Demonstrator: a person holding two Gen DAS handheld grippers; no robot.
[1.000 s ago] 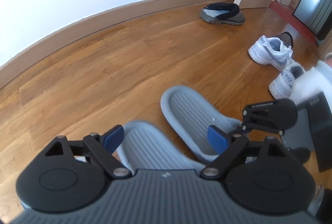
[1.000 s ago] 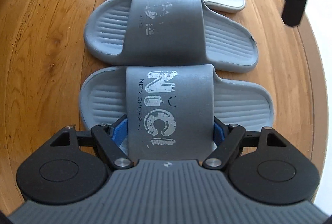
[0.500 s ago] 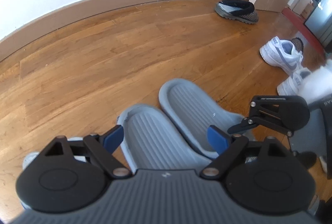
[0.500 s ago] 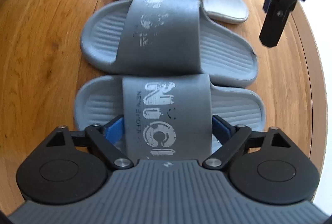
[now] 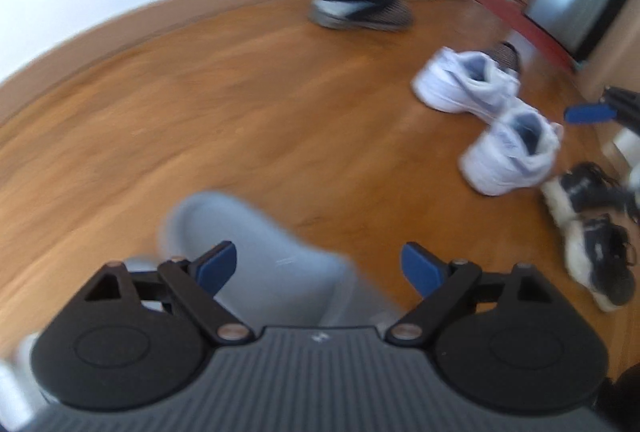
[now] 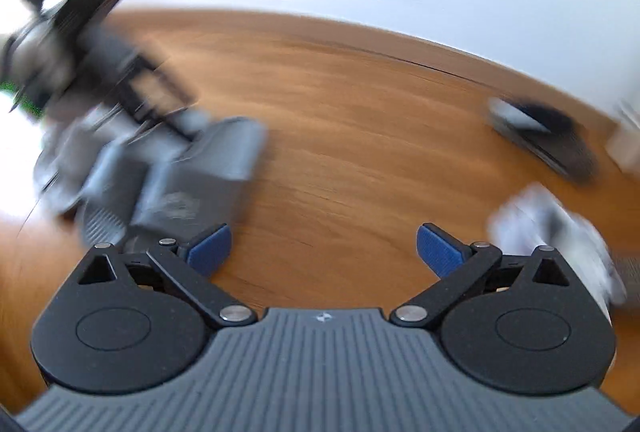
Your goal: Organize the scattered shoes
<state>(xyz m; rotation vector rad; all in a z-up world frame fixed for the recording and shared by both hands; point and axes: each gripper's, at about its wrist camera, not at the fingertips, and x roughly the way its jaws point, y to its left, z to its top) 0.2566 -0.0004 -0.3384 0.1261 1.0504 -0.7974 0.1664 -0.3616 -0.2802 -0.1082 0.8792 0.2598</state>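
Note:
In the left wrist view my left gripper (image 5: 320, 268) is open above the heel end of a grey slide (image 5: 248, 244), and its pads do not touch it. Two white sneakers (image 5: 468, 88) (image 5: 516, 156) lie apart on the wooden floor to the right. A dark slip-on shoe (image 5: 360, 12) sits by the skirting board. My right gripper (image 6: 324, 250) hangs over bare floor, its jaws opening with nothing between them. The blurred grey slides (image 6: 192, 176) lie to its left, and a white sneaker (image 6: 552, 232) to its right.
A pair of black-and-white sneakers (image 5: 592, 232) lies at the right edge of the left wrist view. One blue finger of the other gripper (image 5: 588, 112) shows above them. A white wall with a skirting board (image 5: 120, 44) bounds the floor, and a red doorway threshold (image 5: 520, 16) lies far right.
My right gripper has come off the grey slide's strap, opened wider, lifted and rolled away from the row. My left gripper has swung to the right, bringing the sneakers closer into view.

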